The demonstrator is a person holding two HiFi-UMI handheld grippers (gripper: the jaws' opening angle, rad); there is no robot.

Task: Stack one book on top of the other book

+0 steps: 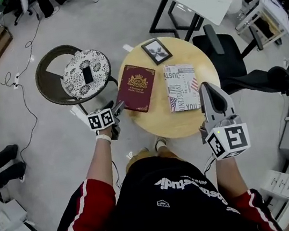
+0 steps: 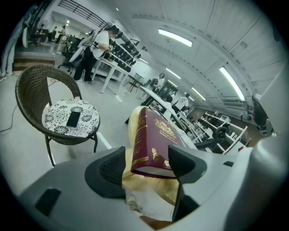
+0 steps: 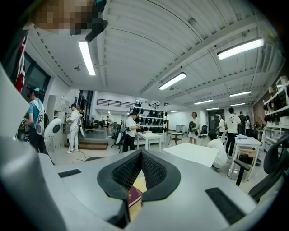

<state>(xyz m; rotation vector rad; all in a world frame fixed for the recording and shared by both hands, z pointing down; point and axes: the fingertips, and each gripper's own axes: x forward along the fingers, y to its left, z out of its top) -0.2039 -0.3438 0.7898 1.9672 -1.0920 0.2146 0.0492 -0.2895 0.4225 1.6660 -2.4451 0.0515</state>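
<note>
The round table (image 1: 189, 124) is pale wood, smooth and matt. The left book (image 1: 136, 87) has a maroon, leather-like cover with shiny gold stamping. The right book (image 1: 182, 86) has a matt printed cover. The far frame (image 1: 156, 50) is dark, with glossy glass. The chair (image 2: 27, 97) is dark woven wicker, its cushion (image 2: 56, 115) patterned cloth, the phone (image 2: 73, 119) glossy black. The left gripper (image 2: 145, 163) and right gripper (image 3: 141, 158) have matt grey plastic shells and black, finely textured pads (image 2: 110, 170). The floor (image 1: 117, 13) is smooth grey with a faint sheen.
</note>
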